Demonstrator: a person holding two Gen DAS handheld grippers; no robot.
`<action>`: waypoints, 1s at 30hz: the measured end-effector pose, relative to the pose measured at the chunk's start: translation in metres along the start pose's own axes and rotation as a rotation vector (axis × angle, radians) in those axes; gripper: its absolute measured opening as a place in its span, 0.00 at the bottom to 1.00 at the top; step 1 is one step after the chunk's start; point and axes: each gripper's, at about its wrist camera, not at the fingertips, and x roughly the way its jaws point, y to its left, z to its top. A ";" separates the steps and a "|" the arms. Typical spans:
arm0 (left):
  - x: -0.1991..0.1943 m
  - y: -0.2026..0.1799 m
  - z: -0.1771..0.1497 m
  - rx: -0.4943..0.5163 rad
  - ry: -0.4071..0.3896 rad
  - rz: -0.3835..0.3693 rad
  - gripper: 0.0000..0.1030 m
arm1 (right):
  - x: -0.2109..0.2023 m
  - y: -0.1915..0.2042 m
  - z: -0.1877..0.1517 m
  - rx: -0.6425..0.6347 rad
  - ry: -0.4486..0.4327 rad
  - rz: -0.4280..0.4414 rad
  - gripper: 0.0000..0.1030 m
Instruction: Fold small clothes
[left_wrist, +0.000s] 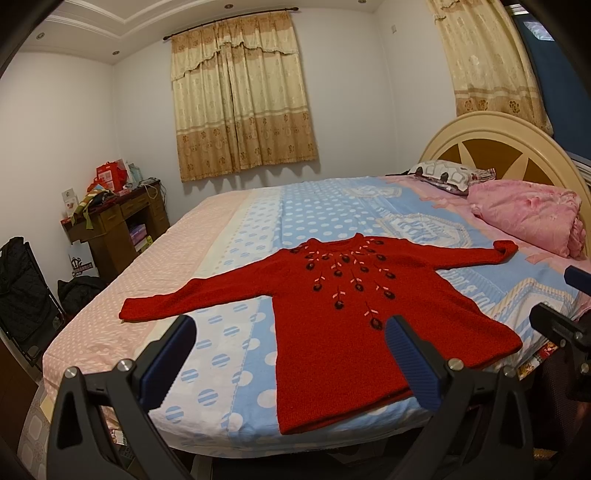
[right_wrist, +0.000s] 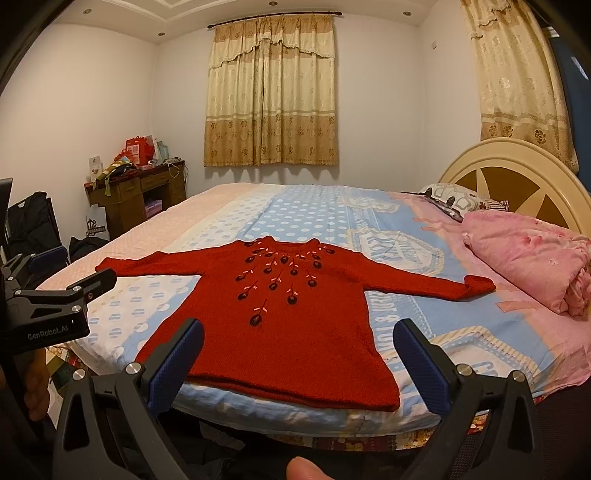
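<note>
Lying flat, front up, near the bed's (left_wrist: 236, 206) closest edge: red sweater (left_wrist: 343, 325), sleeves spread wide to either side, hem toward the cameras. Hovering short of that hem, clear of the knit: left hand-held gripper (left_wrist: 291, 363) and right hand-held gripper (right_wrist: 299, 363), both with fingers spread apart, clamped on nothing. Folding not yet begun, by the look of it. Probably best to start with one sleeve: pinching the cuff (right_wrist: 480, 286) far out from the sweater's body, lifting only slightly, laying it across the embroidered chest (right_wrist: 280, 280). Keeping the knit from dragging or bunching; pinching the sweater alone, not the bedsheet beneath.
</note>
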 end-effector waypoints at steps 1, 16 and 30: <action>0.000 0.000 0.000 0.000 0.000 -0.001 1.00 | 0.000 0.000 -0.001 -0.001 0.000 0.000 0.99; 0.000 0.001 -0.001 0.000 0.002 0.000 1.00 | 0.001 0.002 -0.003 0.000 0.007 0.004 0.99; 0.001 0.001 -0.001 -0.003 0.003 0.000 1.00 | 0.001 0.006 -0.005 -0.003 0.016 0.006 0.99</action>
